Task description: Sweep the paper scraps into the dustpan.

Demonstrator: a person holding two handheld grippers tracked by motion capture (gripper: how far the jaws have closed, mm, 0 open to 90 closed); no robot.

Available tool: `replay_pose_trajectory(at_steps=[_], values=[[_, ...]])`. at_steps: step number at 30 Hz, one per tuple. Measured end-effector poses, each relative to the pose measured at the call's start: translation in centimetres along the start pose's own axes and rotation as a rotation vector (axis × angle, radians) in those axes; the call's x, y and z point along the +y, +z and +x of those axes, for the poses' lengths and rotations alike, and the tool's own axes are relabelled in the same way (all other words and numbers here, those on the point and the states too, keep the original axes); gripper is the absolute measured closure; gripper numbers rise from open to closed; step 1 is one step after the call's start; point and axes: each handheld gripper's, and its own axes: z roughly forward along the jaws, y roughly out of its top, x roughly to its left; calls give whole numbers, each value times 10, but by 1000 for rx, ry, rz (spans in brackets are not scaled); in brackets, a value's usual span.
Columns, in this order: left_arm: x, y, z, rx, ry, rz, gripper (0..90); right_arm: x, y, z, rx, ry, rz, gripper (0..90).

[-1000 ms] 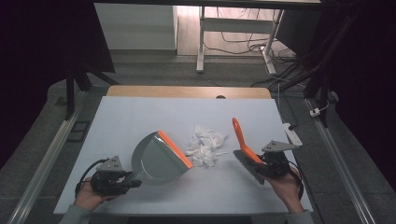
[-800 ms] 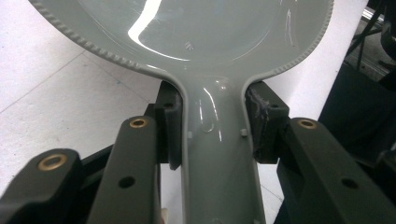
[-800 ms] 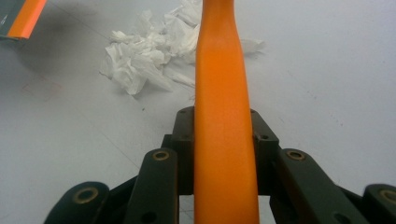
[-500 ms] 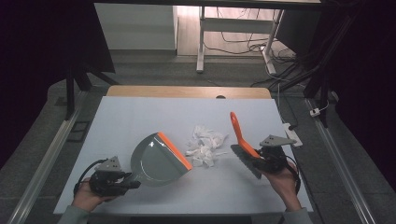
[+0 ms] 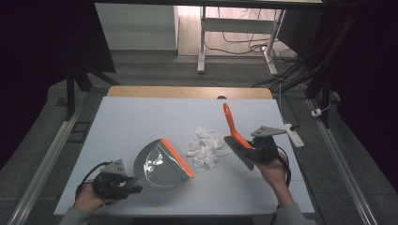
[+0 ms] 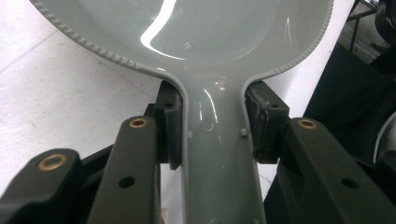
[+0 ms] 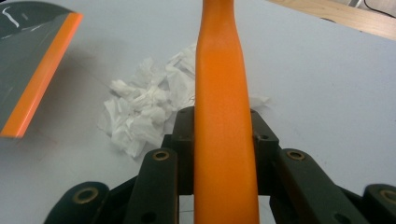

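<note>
The left hand-held gripper (image 5: 123, 182) is pinching the dustpan (image 5: 162, 165), the right hand-held gripper (image 5: 256, 151) the brush (image 5: 233, 133); a hasty sweep risks scattering the paper scraps (image 5: 205, 147) past the pan.

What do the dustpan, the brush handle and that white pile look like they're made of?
Dustpan: glossy grey moulded plastic by its sharp light reflections, with an orange lip, possibly rubber. Brush handle: smooth orange plastic with a duller sheen. White pile: crumpled tissue or thin paper, judging by its soft creases.
</note>
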Motion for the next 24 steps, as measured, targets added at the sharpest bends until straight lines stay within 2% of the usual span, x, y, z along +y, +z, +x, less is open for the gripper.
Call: replay_pose_trajectory(at_steps=[7,11,15,19,24], values=[[0,3,1,-14,1,20,616,5,8,-1,-16,-2,1,710],[5,11,3,-27,17,54,615,7,13,-3,-40,-4,3,710],[10,19,5,-26,27,77,616,9,27,-5,-62,20,14,710],[14,24,9,-49,47,88,616,10,36,-4,-68,23,30,710],[17,24,18,-49,35,96,616,12,41,-5,-93,40,37,710]])
